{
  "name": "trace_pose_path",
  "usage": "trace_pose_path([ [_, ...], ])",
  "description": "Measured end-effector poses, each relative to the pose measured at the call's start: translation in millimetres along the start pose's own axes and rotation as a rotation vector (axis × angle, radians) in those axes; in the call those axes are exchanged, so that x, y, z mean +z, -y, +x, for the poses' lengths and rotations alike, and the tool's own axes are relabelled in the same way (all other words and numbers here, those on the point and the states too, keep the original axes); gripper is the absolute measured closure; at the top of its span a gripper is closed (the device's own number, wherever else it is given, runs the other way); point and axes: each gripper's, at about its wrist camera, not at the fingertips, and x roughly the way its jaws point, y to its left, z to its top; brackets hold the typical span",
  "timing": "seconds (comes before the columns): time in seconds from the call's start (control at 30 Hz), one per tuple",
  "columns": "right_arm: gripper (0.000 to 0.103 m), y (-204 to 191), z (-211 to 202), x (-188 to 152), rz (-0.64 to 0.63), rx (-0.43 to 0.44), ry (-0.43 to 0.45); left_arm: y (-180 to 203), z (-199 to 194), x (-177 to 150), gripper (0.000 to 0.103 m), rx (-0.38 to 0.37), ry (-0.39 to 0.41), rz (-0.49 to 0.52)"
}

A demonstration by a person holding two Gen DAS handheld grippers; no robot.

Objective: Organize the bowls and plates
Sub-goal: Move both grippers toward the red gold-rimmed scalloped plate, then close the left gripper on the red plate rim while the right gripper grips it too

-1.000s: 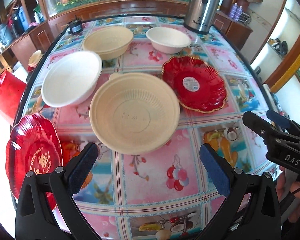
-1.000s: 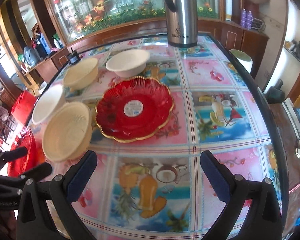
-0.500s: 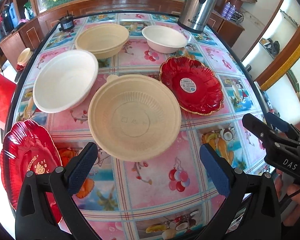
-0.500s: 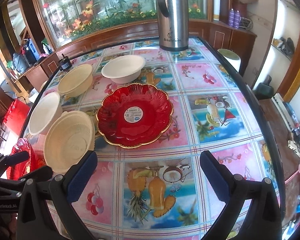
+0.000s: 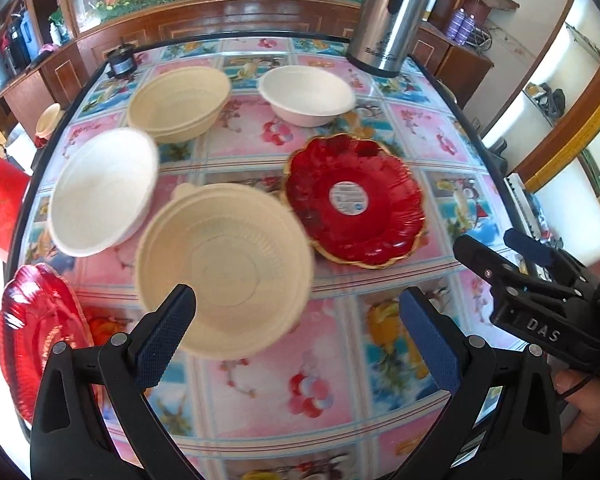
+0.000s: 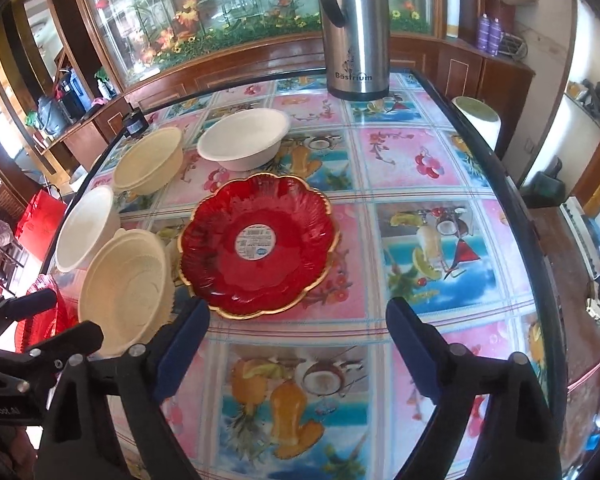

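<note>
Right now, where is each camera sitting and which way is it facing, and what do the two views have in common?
Left wrist: on the left tongs, angled down at the near tan bowl; its own open fingers show, plus the right tongs and a hand at the right edge.
Right wrist: on the right tongs, angled down at the red plate; its fingers show, with nothing between them, and the left tongs at the left edge.
Shared: the table, bowls, the red plate and the flask.

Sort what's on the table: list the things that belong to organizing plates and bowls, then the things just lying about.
For the job: two beige bowls, two white bowls, two red plates.

Lying about: steel thermos, small black device.
</note>
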Motion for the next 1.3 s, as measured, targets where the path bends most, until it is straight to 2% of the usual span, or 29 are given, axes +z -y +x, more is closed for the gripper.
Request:
trace_pose_path([
  [0.23, 0.013, 28, 5, 5, -0.006, -0.025, -0.021, 36, 32, -14, 0.000, -0.078, -0.072, 0.007],
  [0.47, 0.013, 44, 14, 9, -0.018, -0.025, -0.058, 46, 66, -18, 0.000, -0.055, -0.074, -0.024],
  [0.6, 0.013, 46, 16, 9, -0.019, -0.018, -0.063, 38, 73, -13, 0.000, -0.024, -0.062, -0.042],
  [0.73, 0.013, 46, 19, 12, -0.031, -0.009, -0.066, 16, 71, -1, 0.001, -0.013, -0.058, -0.108],
  [0.83, 0.013, 45, 21, 16, -0.034, -0.003, -0.063, 13, 58, 10, 0.001, -0.016, -0.032, -0.115],
  [0.9, 0.016, 46, 24, 18, -0.028, 0.004, -0.063, 17, 51, 19, 0.000, -0.025, -0.021, -0.101],
  [1.0, 0.024, 49, 29, 21, -0.009, 0.020, -0.082, 26, 51, 39, 0.001, -0.032, -0.025, -0.062],
  [1.3, 0.025, 53, 31, 27, 0.017, 0.027, -0.086, 30, 65, 77, 0.001, 0.010, -0.040, 0.026],
])
